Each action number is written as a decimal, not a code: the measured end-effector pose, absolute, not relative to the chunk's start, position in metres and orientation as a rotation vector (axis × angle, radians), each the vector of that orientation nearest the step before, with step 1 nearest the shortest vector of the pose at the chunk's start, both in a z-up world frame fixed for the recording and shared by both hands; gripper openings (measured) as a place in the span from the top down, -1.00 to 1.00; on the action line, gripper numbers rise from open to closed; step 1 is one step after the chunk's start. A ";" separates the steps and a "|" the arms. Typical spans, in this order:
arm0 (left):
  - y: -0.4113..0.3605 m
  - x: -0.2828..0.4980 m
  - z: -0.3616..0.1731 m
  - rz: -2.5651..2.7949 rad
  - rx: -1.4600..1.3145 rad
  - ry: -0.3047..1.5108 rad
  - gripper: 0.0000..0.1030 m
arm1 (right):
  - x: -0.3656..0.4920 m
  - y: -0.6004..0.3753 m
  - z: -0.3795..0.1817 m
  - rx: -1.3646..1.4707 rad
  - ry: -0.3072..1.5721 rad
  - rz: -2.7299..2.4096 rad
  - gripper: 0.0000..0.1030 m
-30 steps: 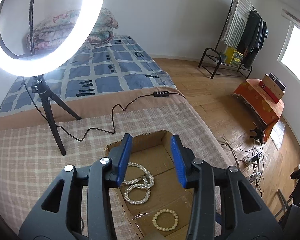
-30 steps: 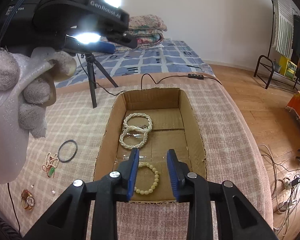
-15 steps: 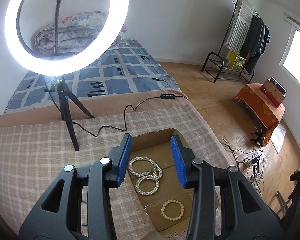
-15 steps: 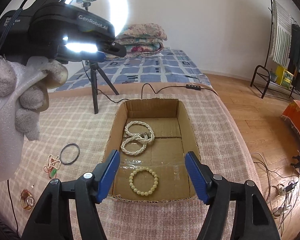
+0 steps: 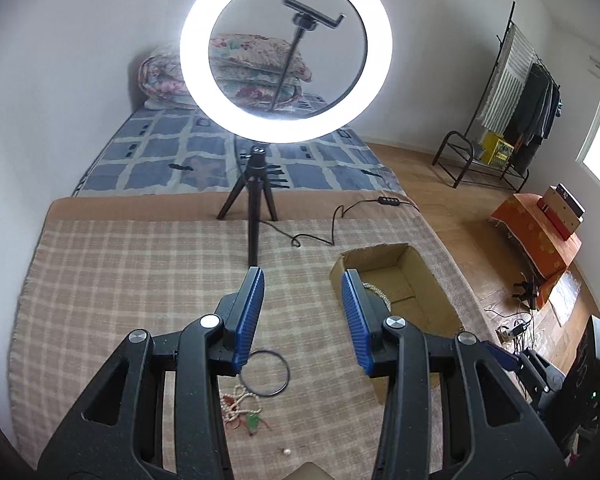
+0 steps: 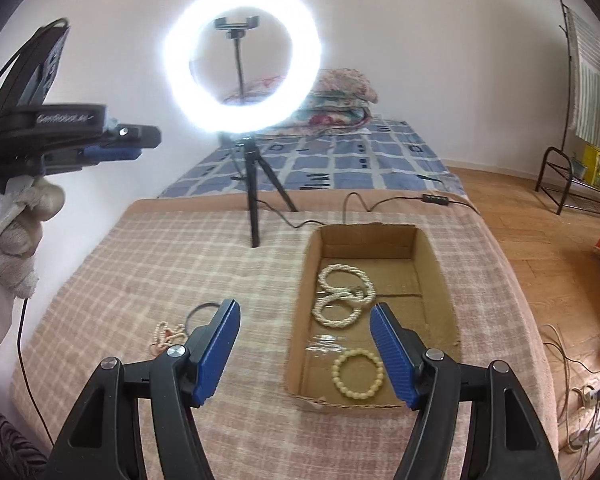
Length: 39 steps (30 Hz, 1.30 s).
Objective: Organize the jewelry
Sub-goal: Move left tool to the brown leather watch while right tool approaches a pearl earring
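In the cardboard box (image 6: 440, 280) lie the pearl necklace (image 6: 342, 294) and, nearer to me, the cream bead bracelet (image 6: 358, 374). My right gripper (image 6: 304, 354) has just been opening; it hangs released above the box's near left corner, with nothing between the jaws. My left gripper (image 5: 302, 320) is also released and empty, above the black ring (image 5: 274, 376) and the small bead tangle (image 5: 240, 404) on the plaid blanket (image 5: 120, 280).

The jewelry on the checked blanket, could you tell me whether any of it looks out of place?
Yes. A tangled bead strand, a black ring and one loose pearl lie on the checked blanket, outside the cardboard box that holds the pearl necklace and bead bracelet.
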<state>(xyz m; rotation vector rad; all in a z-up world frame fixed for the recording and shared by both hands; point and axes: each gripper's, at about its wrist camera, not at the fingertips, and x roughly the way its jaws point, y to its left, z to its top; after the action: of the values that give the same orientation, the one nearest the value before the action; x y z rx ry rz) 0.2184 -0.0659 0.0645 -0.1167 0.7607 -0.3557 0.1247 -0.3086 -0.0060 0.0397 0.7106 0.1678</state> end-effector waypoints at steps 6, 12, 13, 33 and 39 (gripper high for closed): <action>-0.008 0.184 0.044 -0.306 -0.122 0.793 0.21 | 0.123 -0.284 -0.013 0.027 0.739 0.237 -0.30; 0.037 0.145 0.011 -0.278 -0.140 0.856 0.21 | 0.119 -0.261 -0.029 0.031 0.785 0.301 -0.21; 0.042 0.139 0.005 -0.277 -0.143 0.870 0.21 | 0.118 -0.258 -0.032 0.033 0.795 0.309 -0.20; 0.069 0.079 -0.107 -0.317 -0.161 1.167 0.21 | 0.110 -0.185 -0.099 -0.085 0.963 0.468 0.00; 0.067 0.078 -0.127 -0.323 -0.159 1.222 0.21 | 0.112 -0.173 -0.120 -0.146 1.008 0.490 0.03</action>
<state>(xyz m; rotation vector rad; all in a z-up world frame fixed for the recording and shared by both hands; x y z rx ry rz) 0.0781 0.0669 -0.1266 -0.1591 1.2220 -0.3230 0.1116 -0.1730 -0.1201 -0.1463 1.0082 0.4905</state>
